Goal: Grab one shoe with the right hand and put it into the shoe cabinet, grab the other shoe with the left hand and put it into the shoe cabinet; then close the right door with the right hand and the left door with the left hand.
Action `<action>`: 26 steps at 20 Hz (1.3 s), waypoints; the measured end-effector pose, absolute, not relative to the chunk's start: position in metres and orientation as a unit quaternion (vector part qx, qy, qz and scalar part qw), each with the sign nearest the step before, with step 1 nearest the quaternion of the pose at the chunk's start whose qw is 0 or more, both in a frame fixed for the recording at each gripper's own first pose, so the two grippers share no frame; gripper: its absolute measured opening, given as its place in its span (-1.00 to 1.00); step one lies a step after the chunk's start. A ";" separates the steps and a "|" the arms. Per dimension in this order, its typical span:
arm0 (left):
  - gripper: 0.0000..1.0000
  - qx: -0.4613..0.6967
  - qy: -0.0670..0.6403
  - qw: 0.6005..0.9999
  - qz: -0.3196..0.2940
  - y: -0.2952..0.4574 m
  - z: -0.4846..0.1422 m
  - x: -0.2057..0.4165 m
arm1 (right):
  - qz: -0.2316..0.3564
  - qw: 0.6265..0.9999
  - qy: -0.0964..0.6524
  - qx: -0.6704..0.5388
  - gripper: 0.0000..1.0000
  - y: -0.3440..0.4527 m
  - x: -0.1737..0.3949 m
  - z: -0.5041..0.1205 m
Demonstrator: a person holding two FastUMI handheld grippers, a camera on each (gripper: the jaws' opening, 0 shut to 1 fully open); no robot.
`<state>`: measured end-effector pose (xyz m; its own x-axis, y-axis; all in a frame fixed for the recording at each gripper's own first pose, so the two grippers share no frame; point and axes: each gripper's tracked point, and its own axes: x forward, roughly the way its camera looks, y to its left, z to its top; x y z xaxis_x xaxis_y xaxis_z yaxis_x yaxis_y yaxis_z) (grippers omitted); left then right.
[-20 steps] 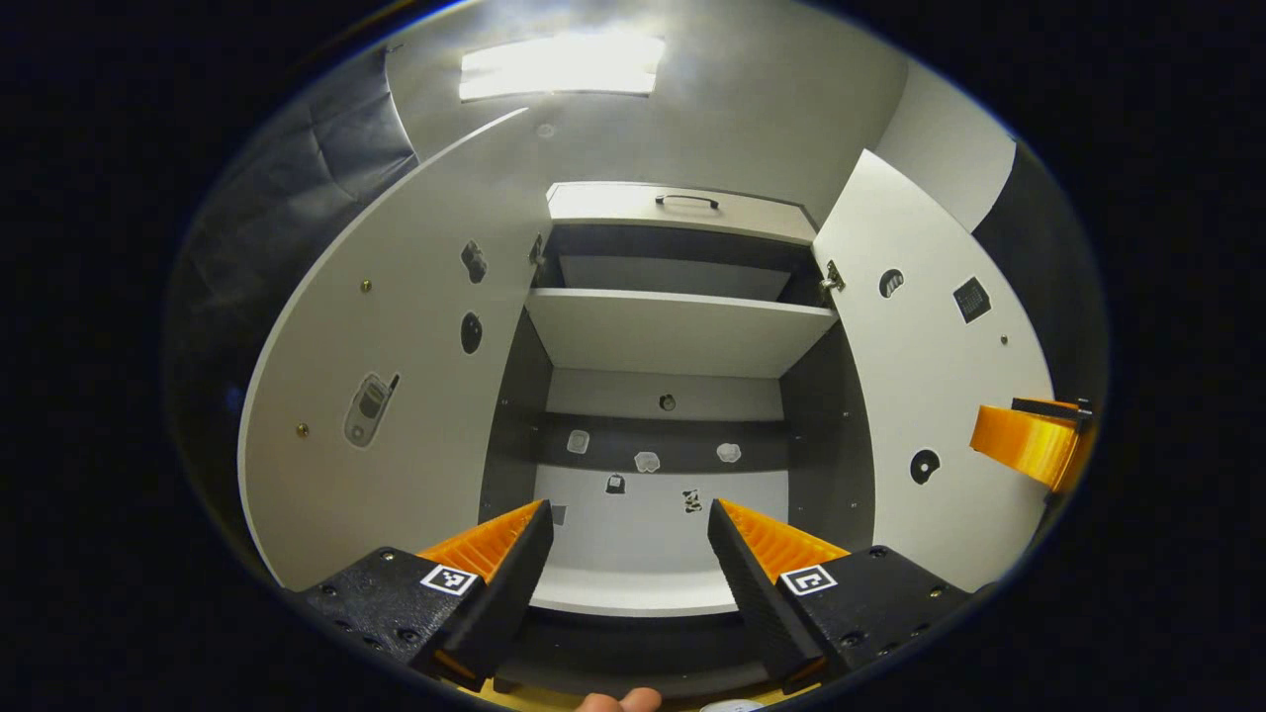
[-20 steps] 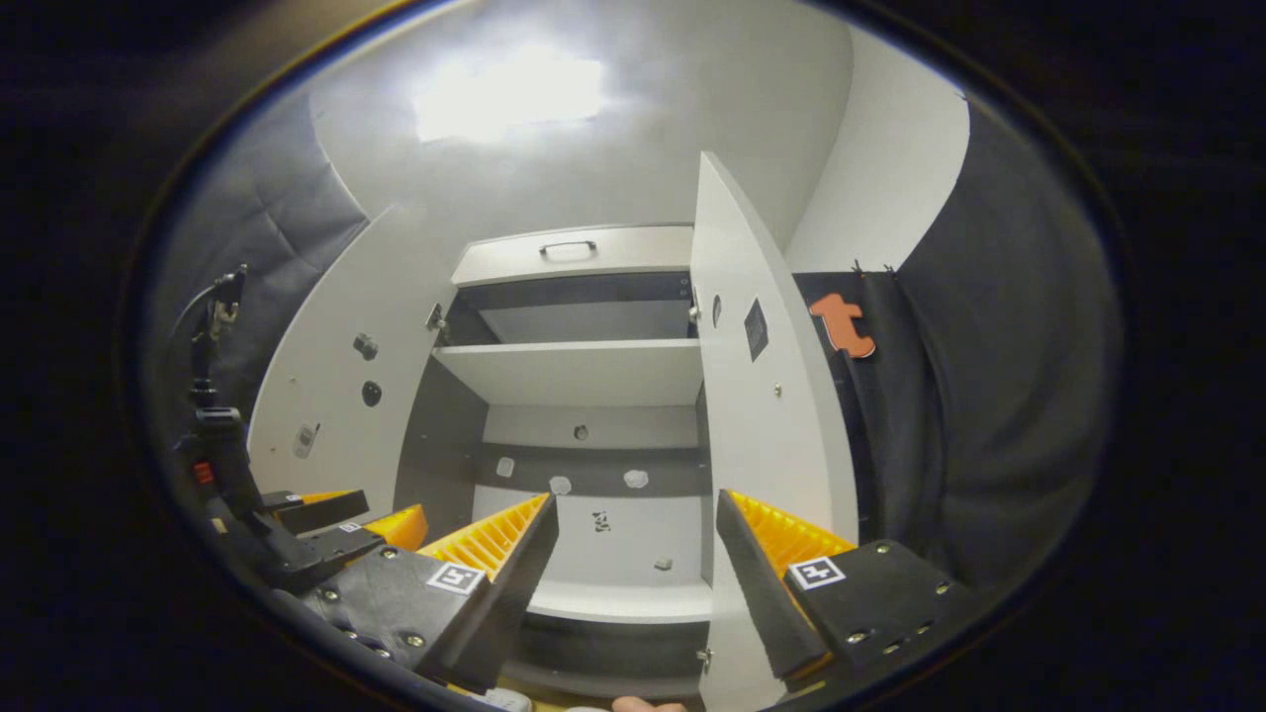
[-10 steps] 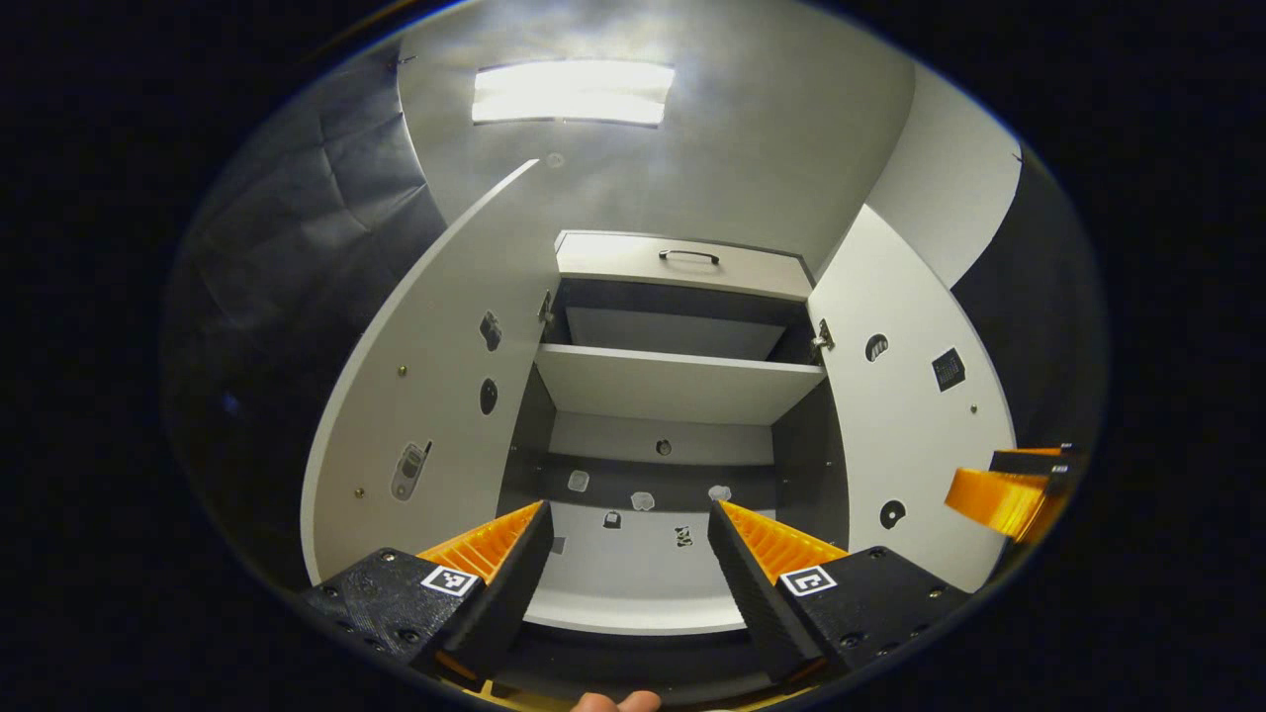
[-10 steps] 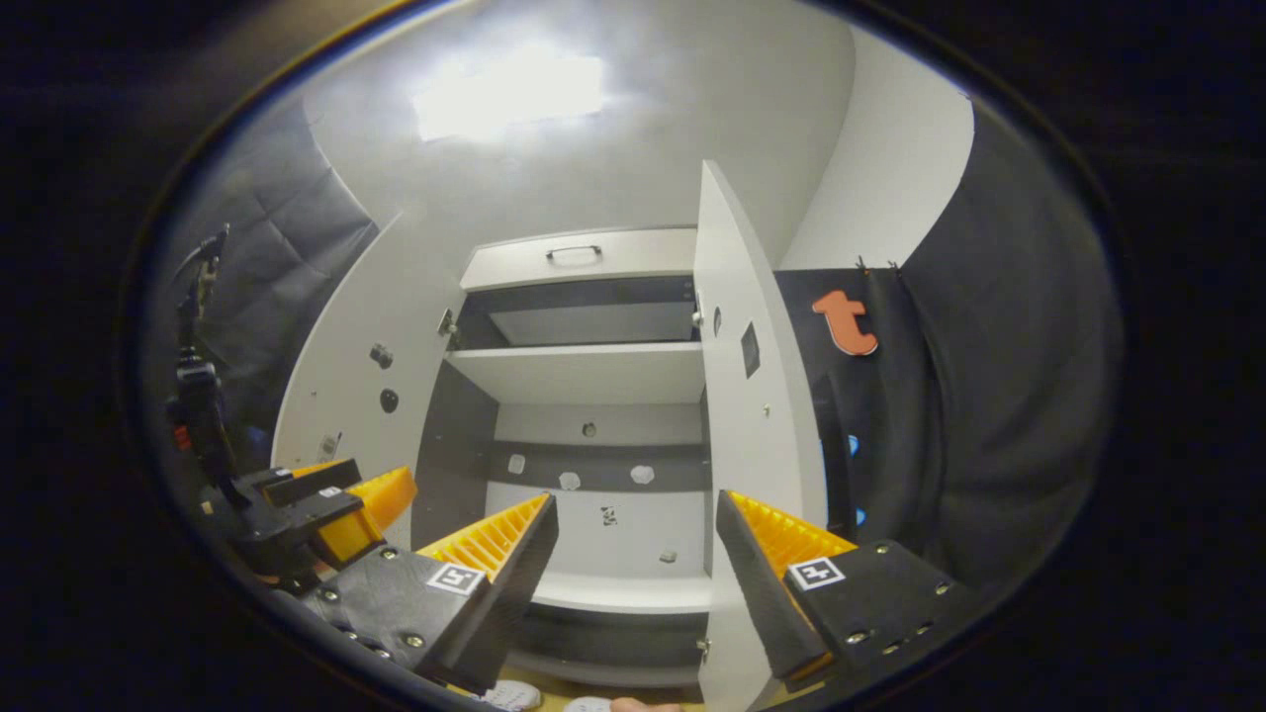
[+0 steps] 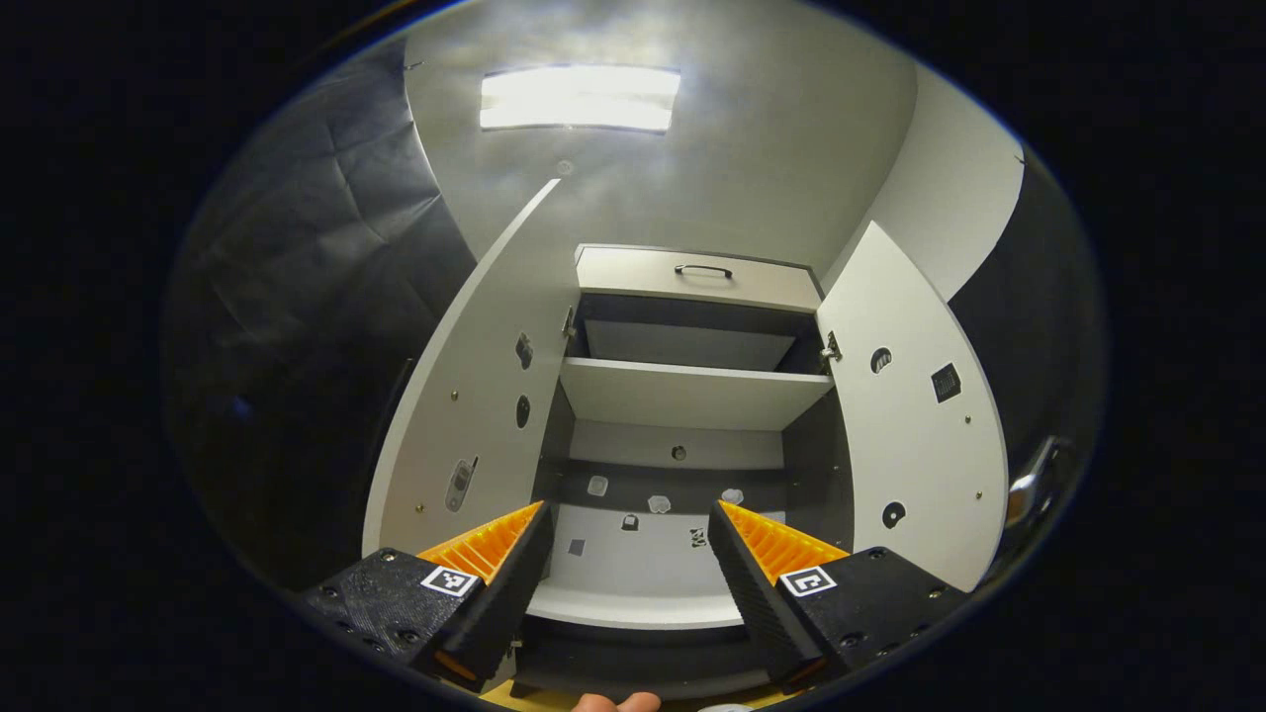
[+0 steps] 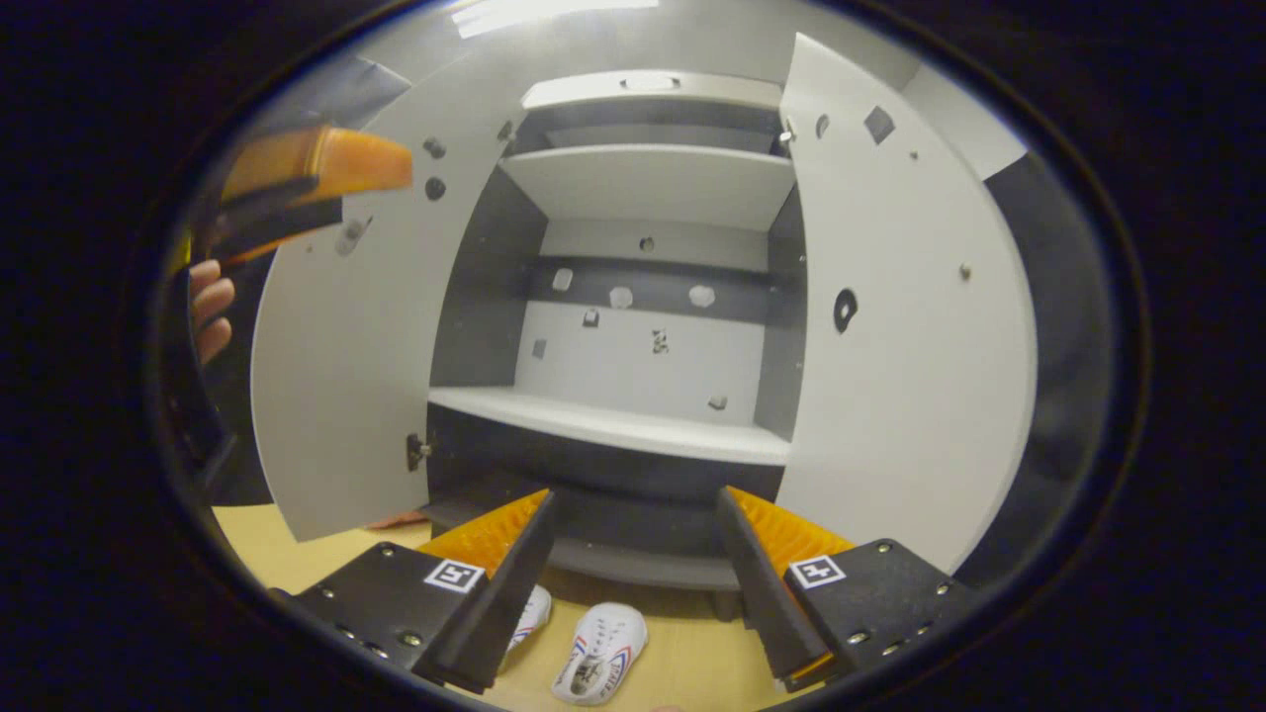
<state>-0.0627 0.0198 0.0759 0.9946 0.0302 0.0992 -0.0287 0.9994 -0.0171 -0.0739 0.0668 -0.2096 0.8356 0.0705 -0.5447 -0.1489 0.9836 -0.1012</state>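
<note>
Two white shoes with red and blue stripes lie side by side on the yellow floor in front of the cabinet. One shoe (image 6: 598,653) shows between my right fingers; the other shoe (image 6: 529,618) is partly hidden behind my right gripper's left finger. My right gripper (image 6: 638,499) is open and empty, above the shoes and apart from them. The shoe cabinet's left door (image 6: 336,346) and right door (image 6: 920,326) both stand open. My left gripper (image 5: 628,519) is open and empty, facing the cabinet's lower shelf (image 5: 643,603). The left gripper (image 6: 307,178) is also at the upper left of the right gripper view, with a hand (image 6: 208,307) below it.
Inside the cabinet a middle shelf (image 5: 692,391) spans the width, and a drawer with a dark handle (image 5: 702,277) sits on top. Small stickers dot the back panel (image 6: 643,346) and both doors. Dark cloth walls stand on either side.
My right gripper has tipped downward and moved left, so the shoes and floor now show. My left gripper has drawn back a little from the cabinet. Both stay open.
</note>
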 end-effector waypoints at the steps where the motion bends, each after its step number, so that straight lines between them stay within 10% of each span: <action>1: 0.89 -0.006 -0.047 0.999 0.017 0.024 0.074 -0.064 | 0.062 0.947 0.305 -0.075 0.90 0.071 -0.080 -0.234; 12: 0.90 -0.011 -0.022 1.000 0.019 0.039 0.044 -0.056 | 0.085 0.852 0.505 -0.112 0.27 0.076 -0.159 -0.415; 26: 0.92 -0.008 0.023 1.000 0.007 0.039 -0.021 -0.033 | 0.096 0.821 0.530 -0.187 0.32 0.076 -0.182 -0.460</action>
